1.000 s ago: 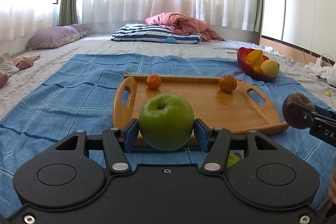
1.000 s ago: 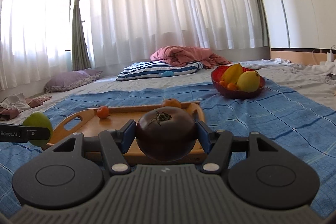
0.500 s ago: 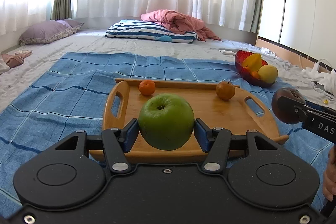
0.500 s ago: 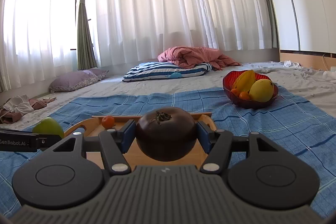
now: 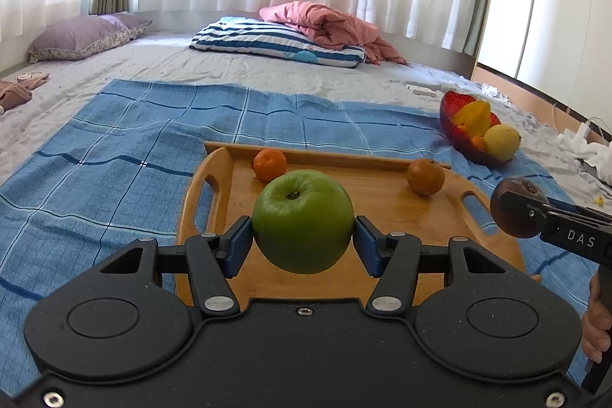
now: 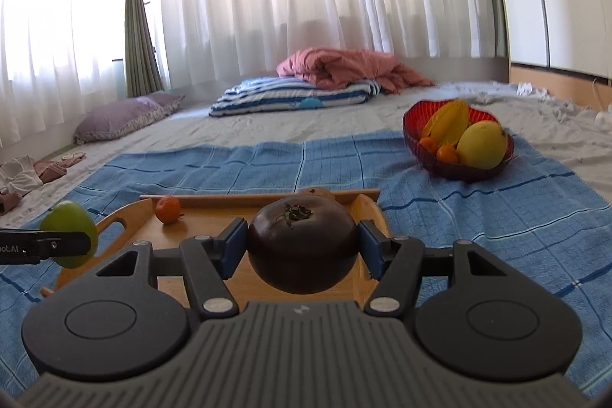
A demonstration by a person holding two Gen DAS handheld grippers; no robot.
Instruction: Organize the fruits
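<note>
Two fruits in transit | left tool (image 5: 303,243) clamped on green apple (image 5: 302,220), right tool (image 6: 302,255) clamped on dark tomato (image 6: 302,243), both over wooden tray (image 5: 382,186) | done: two tangerines (image 5: 269,164) on tray | left: set both down, red bowl (image 6: 417,117) likely unsorted

Left tongs (image 5: 303,243), right tongs (image 6: 302,249), both gripping.
</note>
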